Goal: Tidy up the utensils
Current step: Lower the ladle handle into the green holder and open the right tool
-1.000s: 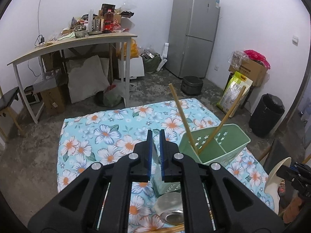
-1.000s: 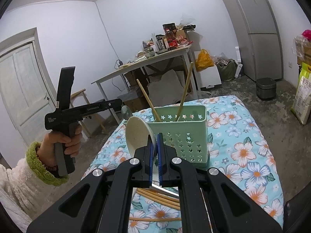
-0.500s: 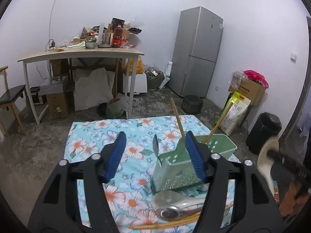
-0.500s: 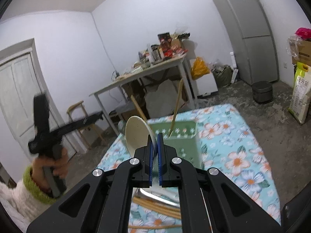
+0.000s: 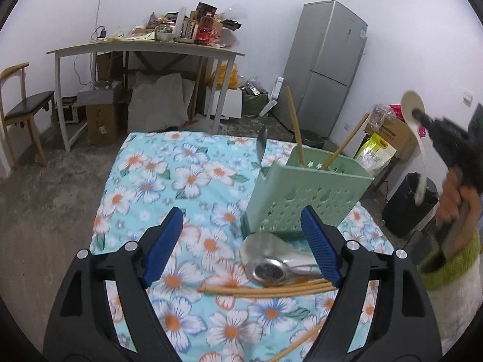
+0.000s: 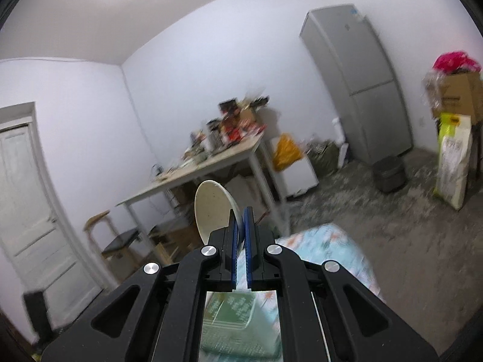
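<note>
A green perforated utensil holder (image 5: 305,193) stands on the floral cloth (image 5: 169,175) with two chopsticks (image 5: 294,126) and a metal spoon (image 5: 261,143) upright in it. My left gripper (image 5: 241,241) is open and empty, just in front of it. Two metal spoons (image 5: 271,261) and loose chopsticks (image 5: 265,288) lie on the cloth between its fingers. My right gripper (image 6: 241,226) is shut on a cream flat spoon (image 6: 212,208), raised high above the holder (image 6: 238,316). It also shows in the left wrist view (image 5: 412,108) at the right.
A cluttered desk (image 5: 145,48), a chair (image 5: 21,111) and a grey fridge (image 5: 326,66) stand behind the table. A black bin (image 5: 407,205), a cardboard box and bags sit at the right. Another chopstick (image 5: 302,342) lies near the cloth's front.
My left gripper opened wide, leaving the metal spoon upright in the holder, and drew back. My right gripper rose and tilted up with the cream spoon, above the holder.
</note>
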Action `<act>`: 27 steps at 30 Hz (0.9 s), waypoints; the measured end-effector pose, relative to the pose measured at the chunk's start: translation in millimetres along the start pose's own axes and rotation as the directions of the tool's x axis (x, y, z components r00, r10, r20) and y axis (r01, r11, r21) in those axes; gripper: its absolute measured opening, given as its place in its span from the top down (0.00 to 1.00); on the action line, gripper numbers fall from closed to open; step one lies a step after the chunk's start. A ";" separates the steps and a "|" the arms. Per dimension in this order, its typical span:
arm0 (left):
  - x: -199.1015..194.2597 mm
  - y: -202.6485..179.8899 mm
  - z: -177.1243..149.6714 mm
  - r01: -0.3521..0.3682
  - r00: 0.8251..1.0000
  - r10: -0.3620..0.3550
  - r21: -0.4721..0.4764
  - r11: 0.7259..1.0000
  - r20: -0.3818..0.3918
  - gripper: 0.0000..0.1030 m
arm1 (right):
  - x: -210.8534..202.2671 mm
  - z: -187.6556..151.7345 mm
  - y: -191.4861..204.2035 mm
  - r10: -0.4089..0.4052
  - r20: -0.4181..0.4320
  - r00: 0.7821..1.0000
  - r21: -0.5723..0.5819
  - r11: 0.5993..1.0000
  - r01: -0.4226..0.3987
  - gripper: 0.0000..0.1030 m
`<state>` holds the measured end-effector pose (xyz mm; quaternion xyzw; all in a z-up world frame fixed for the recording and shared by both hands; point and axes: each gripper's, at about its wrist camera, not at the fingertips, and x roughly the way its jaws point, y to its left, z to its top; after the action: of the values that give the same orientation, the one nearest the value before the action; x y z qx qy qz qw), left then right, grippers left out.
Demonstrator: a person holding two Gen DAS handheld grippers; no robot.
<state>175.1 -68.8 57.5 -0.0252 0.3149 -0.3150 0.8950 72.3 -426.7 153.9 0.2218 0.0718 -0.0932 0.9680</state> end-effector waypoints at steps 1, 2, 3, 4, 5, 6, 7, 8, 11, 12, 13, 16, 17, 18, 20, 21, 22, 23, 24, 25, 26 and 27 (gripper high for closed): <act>-1.3 0.9 -1.0 -0.003 1.000 0.003 -0.002 1.000 0.002 0.25 | 6.4 5.0 -3.6 -0.007 0.021 1.000 0.016 1.000 0.007 0.96; -2.2 2.1 -3.0 -0.007 1.000 0.007 -0.004 1.000 0.003 0.25 | 10.6 7.8 -5.5 -0.017 0.034 0.999 0.027 1.000 0.016 0.96; -2.9 2.6 -4.0 -0.010 1.000 0.010 -0.005 1.000 0.004 0.25 | 15.5 10.9 -7.2 -0.033 0.051 0.998 0.034 0.999 0.031 0.96; -3.4 4.0 -4.7 -0.015 1.000 0.015 -0.008 1.000 0.004 0.25 | 22.1 14.1 -9.3 -0.050 0.071 0.996 0.045 0.998 0.047 0.96; -3.7 5.4 -3.6 -0.018 1.000 0.018 -0.010 1.000 0.004 0.25 | 28.1 16.6 -10.3 -0.063 0.084 0.994 0.056 0.997 0.058 0.96; -4.0 7.3 -4.2 -0.022 1.000 0.022 -0.015 1.000 0.005 0.25 | 33.7 18.1 -10.7 -0.076 0.094 0.993 0.064 0.995 0.070 0.96; -4.4 8.2 -4.1 -0.024 1.000 0.024 -0.019 1.000 0.006 0.25 | 40.6 19.1 -11.2 -0.091 0.105 0.990 0.071 0.994 0.084 0.96; -4.8 9.6 -3.8 -0.025 1.000 0.025 -0.025 0.999 0.008 0.25 | 45.8 18.8 -10.0 -0.101 0.114 0.988 0.074 0.993 0.092 0.96; -5.9 14.1 -2.3 -0.031 0.999 0.032 -0.040 0.999 0.012 0.25 | 65.4 13.4 -7.8 -0.125 0.129 0.984 0.085 0.990 0.114 0.96; -6.4 14.7 -2.2 -0.034 0.999 0.034 -0.042 0.999 0.013 0.25 | 70.4 10.5 -6.4 -0.129 0.129 0.983 0.085 0.989 0.118 0.96; -6.6 15.5 -2.0 -0.037 0.999 0.037 -0.044 0.998 0.013 0.25 | 76.0 7.2 -4.6 -0.133 0.128 0.983 0.080 0.989 0.124 0.96; -7.4 19.6 -2.6 -0.048 0.999 0.048 -0.051 0.998 0.012 0.25 | 91.0 -8.6 2.0 -0.144 0.119 0.982 0.055 0.989 0.138 0.96; -7.9 21.6 -2.9 -0.051 0.999 0.052 -0.053 0.997 0.013 0.25 | 92.8 -12.7 2.5 -0.147 0.117 0.982 0.049 0.989 0.142 0.96; -8.7 22.0 -3.4 -0.054 0.998 0.054 -0.055 0.997 0.013 0.25 | 94.7 -16.2 3.5 -0.147 0.116 0.982 0.045 0.989 0.143 0.96; -9.3 24.6 -3.7 -0.059 0.998 0.060 -0.059 0.997 0.011 0.25 | 97.2 -22.4 4.6 -0.143 0.110 0.984 0.044 0.989 0.139 0.96; -9.3 26.3 -3.9 -0.060 0.998 0.061 -0.063 0.996 0.010 0.25 | 98.3 -25.2 5.3 -0.143 0.109 0.984 0.040 0.989 0.140 0.96; -9.1 27.2 -3.7 -0.060 0.998 0.061 -0.066 0.996 0.010 0.25 | 97.6 -27.7 6.3 -0.145 0.111 0.983 0.032 0.989 0.143 0.96; -8.9 28.3 -3.7 -0.059 0.998 0.060 -0.069 0.996 0.011 0.25 | 98.5 -31.5 8.7 -0.150 0.114 0.982 0.014 0.989 0.150 0.96; -9.0 29.0 -3.9 -0.058 0.998 0.059 -0.072 0.996 0.012 0.25 | 99.2 -33.8 12.0 -0.150 0.115 0.982 0.004 0.989 0.151 0.96; -9.0 29.2 -4.0 -0.057 0.998 0.058 -0.074 0.996 0.012 0.25 | 100.2 -37.6 14.1 -0.150 0.114 0.982 -0.012 0.988 0.153 0.96; -9.0 29.6 -4.1 -0.056 0.998 0.057 -0.077 0.996 0.012 0.25 | 99.8 -40.6 16.4 -0.154 0.115 0.981 -0.025 0.987 0.157 0.96; -8.7 30.0 -4.3 -0.052 0.998 0.053 -0.080 0.995 0.012 0.25 | 99.9 -44.0 18.5 -0.157 0.116 0.981 -0.040 0.986 0.163 0.96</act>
<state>183.8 -39.1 51.6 -0.0548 0.3215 -0.2781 0.9035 169.1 -405.7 104.4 0.1859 0.0368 -0.1813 0.9650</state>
